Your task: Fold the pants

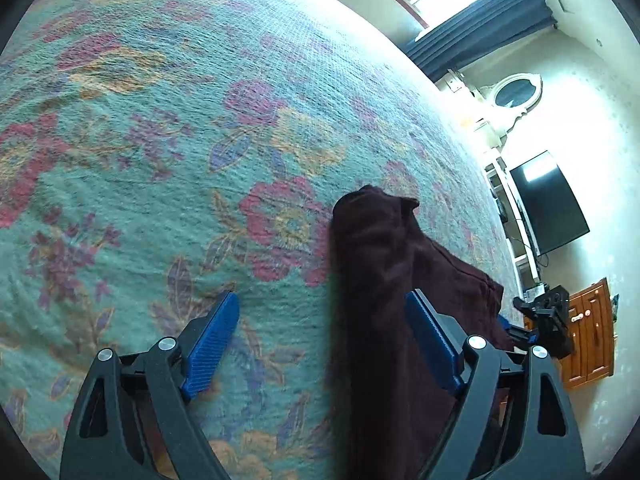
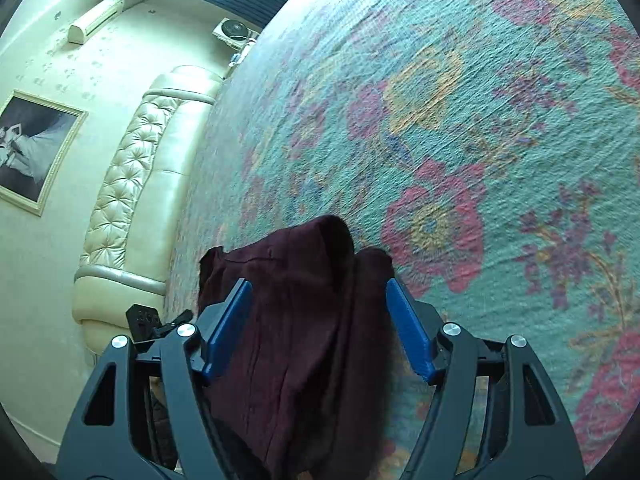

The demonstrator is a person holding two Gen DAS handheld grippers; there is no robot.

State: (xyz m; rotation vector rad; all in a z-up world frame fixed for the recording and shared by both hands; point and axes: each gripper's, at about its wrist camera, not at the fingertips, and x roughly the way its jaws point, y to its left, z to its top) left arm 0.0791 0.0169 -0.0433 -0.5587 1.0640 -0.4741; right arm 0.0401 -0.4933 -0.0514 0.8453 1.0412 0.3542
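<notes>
Dark maroon pants [image 1: 384,280] lie folded lengthwise on a teal floral blanket [image 1: 160,120]. In the left wrist view my left gripper [image 1: 324,320] is open just above the blanket, its right finger over the pants and its left finger over bare blanket. In the right wrist view the pants [image 2: 296,320] run between the blue pads of my right gripper [image 2: 320,308], which is open and straddles the cloth. The right gripper also shows in the left wrist view [image 1: 540,320] beyond the pants. Neither gripper holds anything.
The blanket [image 2: 480,120] covers a bed with a cream tufted headboard [image 2: 132,184]. A dark TV [image 1: 548,204], a wooden cabinet [image 1: 588,328] and a curtained window [image 1: 480,28] stand past the bed's edge. A framed picture [image 2: 32,148] hangs on the wall.
</notes>
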